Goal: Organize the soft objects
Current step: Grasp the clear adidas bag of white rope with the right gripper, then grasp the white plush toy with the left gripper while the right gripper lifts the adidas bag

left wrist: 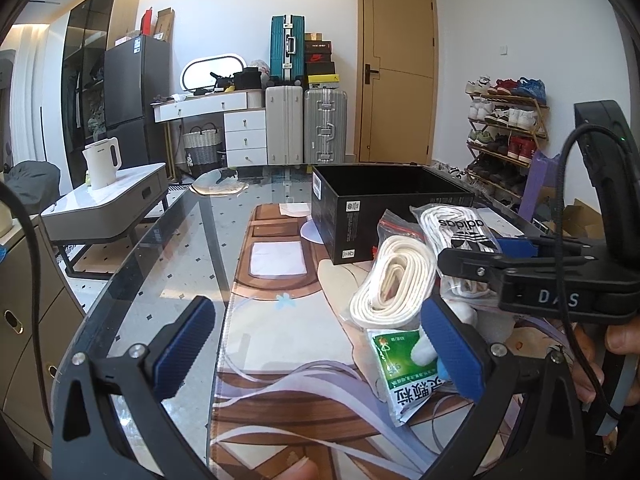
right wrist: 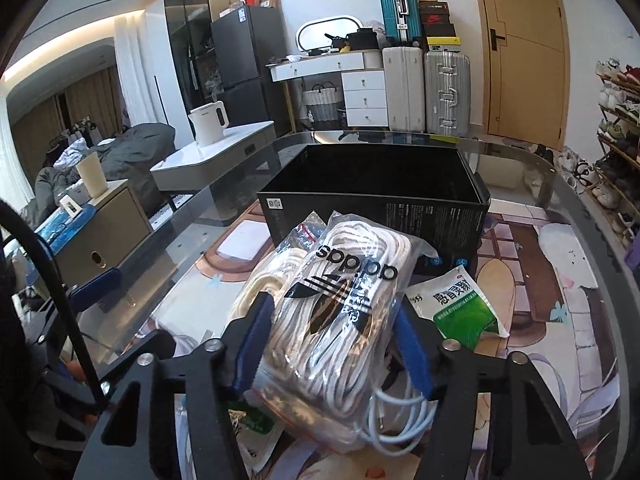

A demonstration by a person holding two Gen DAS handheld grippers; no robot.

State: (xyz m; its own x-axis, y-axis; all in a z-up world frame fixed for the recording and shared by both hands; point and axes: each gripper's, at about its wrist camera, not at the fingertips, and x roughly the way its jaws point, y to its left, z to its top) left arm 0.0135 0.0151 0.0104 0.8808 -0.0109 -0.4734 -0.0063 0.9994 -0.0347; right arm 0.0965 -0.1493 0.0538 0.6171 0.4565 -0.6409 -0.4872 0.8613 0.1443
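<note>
My right gripper (right wrist: 334,340) is shut on a clear bag of white laces with a black adidas logo (right wrist: 340,312), its blue pads pressing both sides. In the left wrist view that bag (left wrist: 464,232) lies just in front of the open black box (left wrist: 384,204). A second bag with a flat white lace bundle (left wrist: 392,284) leans against it on the left. A green medicine sachet (left wrist: 396,376) lies on the mat by the right finger of my left gripper (left wrist: 320,348), which stands open over the mat with nothing held. A white cable (right wrist: 400,420) lies under the held bag.
The glass table (left wrist: 160,264) carries a printed mat (left wrist: 280,340); its curved edge runs at left and far back. The black box (right wrist: 376,192) is empty. Another green sachet (right wrist: 460,304) lies right of the bag. A side table with a white kettle (left wrist: 102,162) stands beyond.
</note>
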